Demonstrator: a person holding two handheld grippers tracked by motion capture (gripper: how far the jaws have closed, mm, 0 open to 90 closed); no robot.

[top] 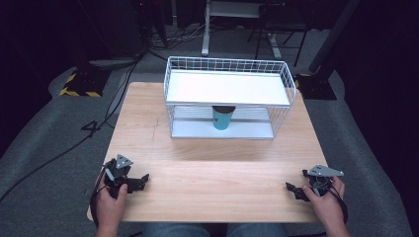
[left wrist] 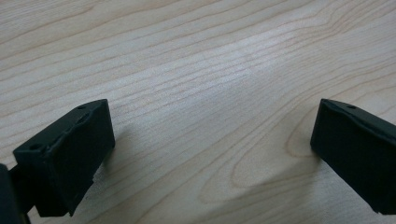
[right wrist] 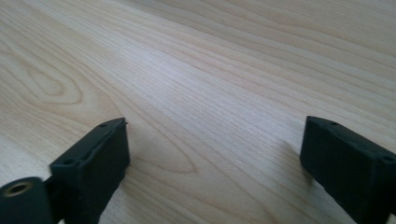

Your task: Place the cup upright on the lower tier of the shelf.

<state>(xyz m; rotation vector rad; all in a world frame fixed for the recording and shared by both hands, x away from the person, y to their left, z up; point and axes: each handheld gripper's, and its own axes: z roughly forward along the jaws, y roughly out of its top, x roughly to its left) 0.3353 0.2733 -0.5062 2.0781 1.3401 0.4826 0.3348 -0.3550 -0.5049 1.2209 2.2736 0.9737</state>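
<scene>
Both the left gripper [top: 140, 179] and right gripper [top: 295, 189] rest on the surface [top: 212, 187], jaws wide apart and empty, well apart from the cup [top: 222, 118].

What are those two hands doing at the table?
A person rests a left gripper and a right gripper on the near edge of a wooden table. Both are open and hold nothing. Farther back, a teal cup stands on the lower level of a white wire shelf, untouched.
</scene>
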